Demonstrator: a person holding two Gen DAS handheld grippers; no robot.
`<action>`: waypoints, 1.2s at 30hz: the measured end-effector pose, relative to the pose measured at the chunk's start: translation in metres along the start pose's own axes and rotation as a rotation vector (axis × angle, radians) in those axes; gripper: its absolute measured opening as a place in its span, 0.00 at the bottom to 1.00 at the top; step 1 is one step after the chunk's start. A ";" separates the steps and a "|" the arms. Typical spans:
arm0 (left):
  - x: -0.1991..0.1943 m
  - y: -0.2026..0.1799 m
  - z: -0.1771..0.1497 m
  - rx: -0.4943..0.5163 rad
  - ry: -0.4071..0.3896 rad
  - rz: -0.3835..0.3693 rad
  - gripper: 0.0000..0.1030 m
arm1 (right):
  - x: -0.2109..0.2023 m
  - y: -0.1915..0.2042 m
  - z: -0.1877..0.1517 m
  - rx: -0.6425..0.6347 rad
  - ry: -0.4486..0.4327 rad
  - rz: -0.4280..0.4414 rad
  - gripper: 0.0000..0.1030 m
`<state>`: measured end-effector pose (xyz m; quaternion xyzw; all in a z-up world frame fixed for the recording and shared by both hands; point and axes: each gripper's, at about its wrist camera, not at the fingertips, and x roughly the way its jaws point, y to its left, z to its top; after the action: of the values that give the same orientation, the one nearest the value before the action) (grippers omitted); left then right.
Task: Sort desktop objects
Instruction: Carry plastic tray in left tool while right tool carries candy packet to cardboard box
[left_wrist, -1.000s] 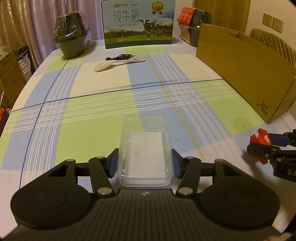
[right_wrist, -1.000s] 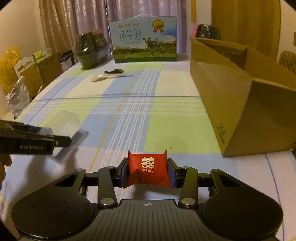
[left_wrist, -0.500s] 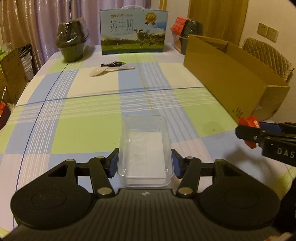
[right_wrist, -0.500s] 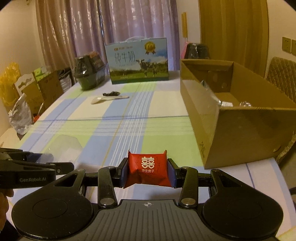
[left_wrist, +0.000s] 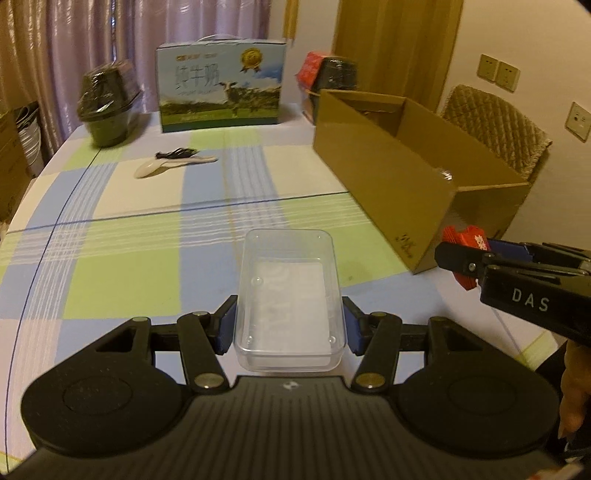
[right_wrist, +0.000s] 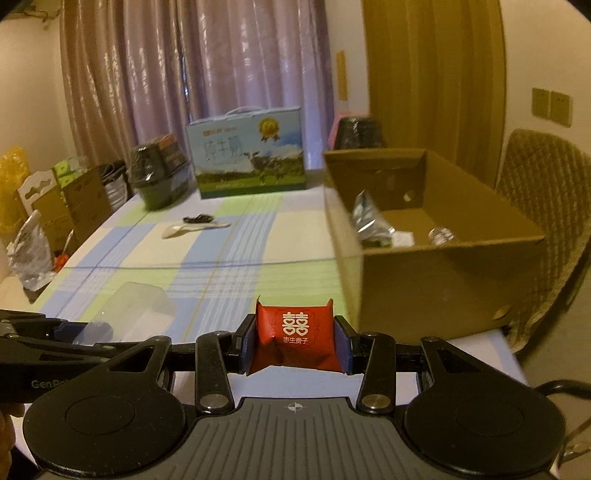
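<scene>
— Writing first: "DAS" in pale letters along the side of the right gripper (left_wrist: 466, 248); "GenRo…" cut off on the side of the left gripper (right_wrist: 79, 332).

— On the red packet (right_wrist: 295, 338): a cream double-happiness sign over four small Chinese characters. Pinched between the right gripper's (right_wrist: 295, 341) blue pads (right_wrist: 341, 341), held up above the near table edge, just short of the cardboard box (right_wrist: 439, 280).

— And the left gripper (left_wrist: 289, 321)?

— Closed against both long sides of a clear plastic tray (left_wrist: 289, 295), open side up, empty, raised over the tablecloth (left_wrist: 122, 273).

— Other labels?

— Milk carton (left_wrist: 221, 83) at the far end: blue, large Chinese characters, a cow on grass, a gold medal seal, a carry handle on top. Small dark print near the box's lower corner (left_wrist: 408, 242) — too small to read.

— Surface and room?

— Checked cloth in pale blue, green and cream with thin white stripes. Mauve and tan curtains (right_wrist: 229, 62) behind, a wooden door (right_wrist: 432, 74), wall sockets (left_wrist: 498, 72), a woven chair (right_wrist: 546, 184) beyond the box.

— Round about?

— White spoon (left_wrist: 171, 164) with a black cord (left_wrist: 176, 152) touching it, mid-table, well apart from both grippers. Dark wrapped pot (left_wrist: 107, 103) far left, another (left_wrist: 338, 75) behind the box. Inside the box: a silvery foil pack (right_wrist: 365, 221), a small shiny thing beside it. Cartons and bags (right_wrist: 33, 229) off the table's left side.
</scene>
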<state>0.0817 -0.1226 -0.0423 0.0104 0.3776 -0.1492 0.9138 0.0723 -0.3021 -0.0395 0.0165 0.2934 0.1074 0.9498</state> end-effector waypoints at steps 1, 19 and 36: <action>-0.001 -0.004 0.002 0.002 -0.003 -0.005 0.50 | -0.002 -0.004 0.002 0.004 -0.006 -0.004 0.39; 0.006 -0.084 0.066 0.111 -0.080 -0.099 0.50 | -0.022 -0.076 0.056 0.013 -0.099 -0.091 0.39; 0.043 -0.128 0.109 0.131 -0.079 -0.155 0.50 | 0.002 -0.126 0.098 -0.010 -0.121 -0.104 0.39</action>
<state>0.1494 -0.2710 0.0183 0.0350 0.3303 -0.2440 0.9111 0.1534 -0.4220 0.0290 0.0028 0.2356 0.0581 0.9701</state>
